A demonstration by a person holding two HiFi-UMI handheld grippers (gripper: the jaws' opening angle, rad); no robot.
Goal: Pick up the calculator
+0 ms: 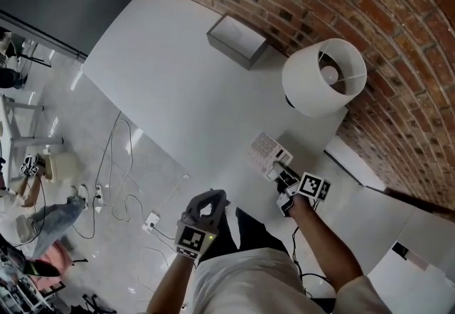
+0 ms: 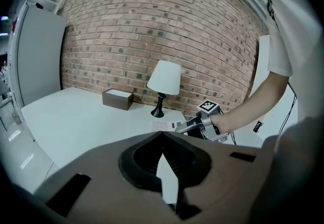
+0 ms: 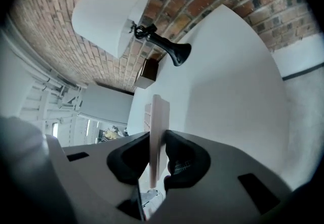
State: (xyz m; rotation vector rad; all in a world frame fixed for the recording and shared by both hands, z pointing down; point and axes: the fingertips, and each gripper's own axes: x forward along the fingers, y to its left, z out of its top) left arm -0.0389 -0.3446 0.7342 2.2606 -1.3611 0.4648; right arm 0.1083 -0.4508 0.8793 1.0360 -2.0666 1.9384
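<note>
At table point(image 1: 178, 78) — right gripper point(image 3: 158, 143) clamps calculator point(image 3: 159, 114)

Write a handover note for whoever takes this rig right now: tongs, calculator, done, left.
Left tongs: shut, empty, held off the table on the person's side.
Right tongs: shut on the calculator's near end.
Calculator: at the near edge of the white table, close to the lamp. The brown box sits further back.
Done: grasp made.
Left: the lift. The views don't settle whether the calculator is off the tabletop yet.
</note>
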